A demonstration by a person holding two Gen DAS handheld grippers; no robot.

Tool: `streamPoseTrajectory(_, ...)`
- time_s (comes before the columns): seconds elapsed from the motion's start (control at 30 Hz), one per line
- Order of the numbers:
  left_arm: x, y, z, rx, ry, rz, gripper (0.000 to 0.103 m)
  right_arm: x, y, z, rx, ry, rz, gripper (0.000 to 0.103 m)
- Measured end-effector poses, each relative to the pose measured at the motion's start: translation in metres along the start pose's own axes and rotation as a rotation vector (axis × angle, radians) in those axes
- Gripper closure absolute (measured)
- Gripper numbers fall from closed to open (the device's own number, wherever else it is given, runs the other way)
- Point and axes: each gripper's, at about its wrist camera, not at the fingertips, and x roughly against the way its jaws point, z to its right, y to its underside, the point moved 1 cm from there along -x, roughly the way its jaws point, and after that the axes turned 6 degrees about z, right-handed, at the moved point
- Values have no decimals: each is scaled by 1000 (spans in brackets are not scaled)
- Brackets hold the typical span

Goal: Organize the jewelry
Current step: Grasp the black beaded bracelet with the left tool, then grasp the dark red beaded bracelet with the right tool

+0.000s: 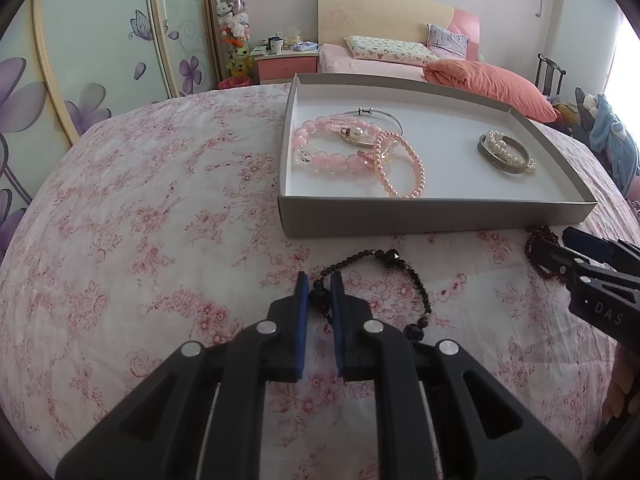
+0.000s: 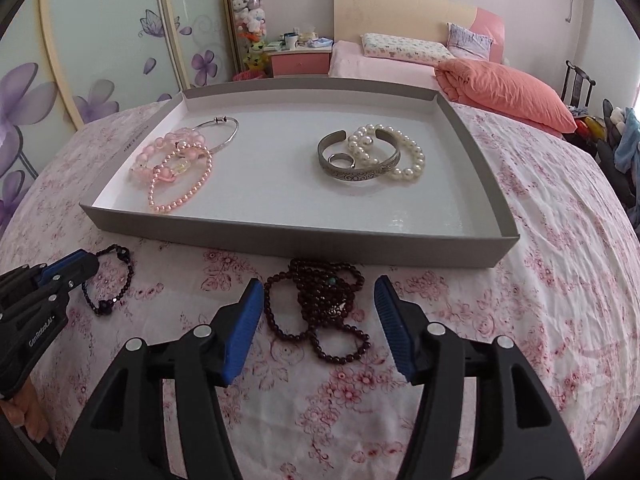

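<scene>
Two grippers were at work. The left gripper [image 1: 319,280] had its blue pads narrowed around the beads of a black bead bracelet [image 1: 404,280] that lay on the cloth in front of the tray; the right gripper [image 2: 319,292] stood wide, one finger on each side of a heap of dark red beads [image 2: 320,312] just before the tray's near wall, apart from both pads. The grey cardboard tray [image 2: 280,236] held two clusters. On its left side lay three pieces: a thin silver bangle [image 2: 230,136], a chunky pink bead bracelet [image 2: 140,160] and a pink pearl bracelet [image 2: 176,200], all overlapping. On its right side lay three more: a wide engraved silver cuff [image 2: 360,174], a white pearl bracelet [image 2: 414,156] partly under it, and a small ring [image 2: 340,159] inside the cuff. Everything rested on a white cloth printed with pink flowers [image 1: 140,208]. Behind it were a bed with two pillows [image 1: 384,49], a folded coral quilt [image 1: 492,80], a pink nightstand [image 1: 286,65] and wardrobe doors painted with purple flowers [image 1: 88,60]
</scene>
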Motion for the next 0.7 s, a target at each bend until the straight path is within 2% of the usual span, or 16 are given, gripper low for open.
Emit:
streamPoseTrajectory(0.1,0,0,0,1,1,0,91,-2,3,-4,19,12,1,46)
streamPoseTrajectory(0.13,0,0,0,1,1,0,91,-1,4,-4,23,9,7,49)
streamPoseTrajectory(0.23,0,0,0,1,1,0,91,3,6,-1,12,8,14,76)
streamPoseTrajectory(0.37,-1,0,1,2,2,0,91,10,11,13,-29,20,20,89)
streamPoseTrajectory(0.7,-1,0,1,2,2,0,91,29,29,46,-94,107,31,89)
